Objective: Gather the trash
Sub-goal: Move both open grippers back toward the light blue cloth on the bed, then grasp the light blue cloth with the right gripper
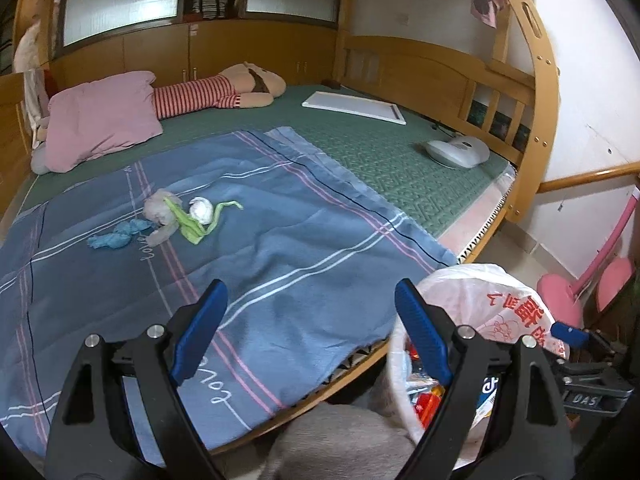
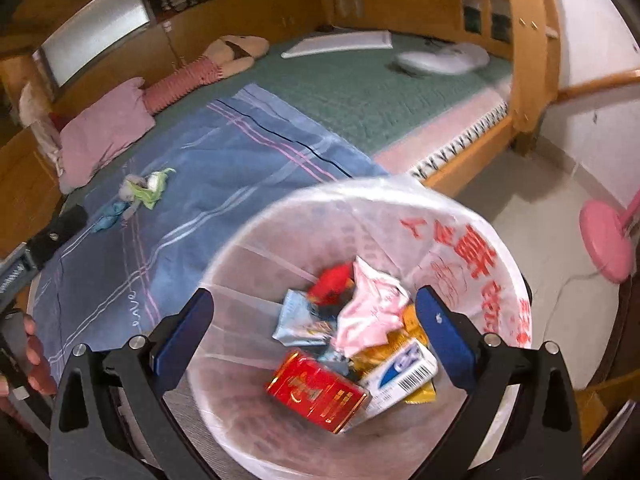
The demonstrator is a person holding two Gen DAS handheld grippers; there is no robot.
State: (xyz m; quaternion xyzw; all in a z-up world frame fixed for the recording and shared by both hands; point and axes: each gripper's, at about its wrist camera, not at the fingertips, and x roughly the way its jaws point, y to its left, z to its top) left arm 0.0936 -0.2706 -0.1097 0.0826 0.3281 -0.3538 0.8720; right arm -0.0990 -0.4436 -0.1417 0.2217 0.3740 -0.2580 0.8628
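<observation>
Surface: a wooden-framed bed (image 1: pixel 516 92) fills both views, with wooden cabinets and frosted panels along the top of the frame. A green patterned mat (image 1: pixel 372 152) covers the mattress; a blue blanket (image 1: pixel 248 248) with white and pink stripes lies over its lower-left half. Pink pillow (image 1: pixel 100 120) at upper left, with a striped plush doll (image 1: pixel 216 92) just beside it. White board (image 1: pixel 354 106) and a pale grey device (image 1: pixel 458 151) sit on the mat toward the right. A pink stand base (image 2: pixel 606 240) sits on the pale floor at the right edge.

Trash on blanket, left of centre: grey wad (image 1: pixel 160 210), white wad (image 1: pixel 201 210), green strip (image 1: pixel 192 228) and blue wad (image 1: pixel 114 237), lying close together, some touching.

Bin (image 2: pixel 400 200) at lower right, beside the bed edge, lined with a white bag (image 1: pixel 500 292). The bag bears red Chinese characters, too distorted to read. Inside: red box (image 2: pixel 316 394) with gold print, white carton (image 2: pixel 400 376) with barcode, crumpled pink-white wrapper (image 2: pixel 368 312). Blanket shows white script, partly legible as "love" and "2020".

Left gripper (image 1: pixel 312 334): jaws wide apart, empty, over the blanket's near edge. Right gripper (image 2: pixel 312 340): jaws wide apart, empty, above the bin's opening.
</observation>
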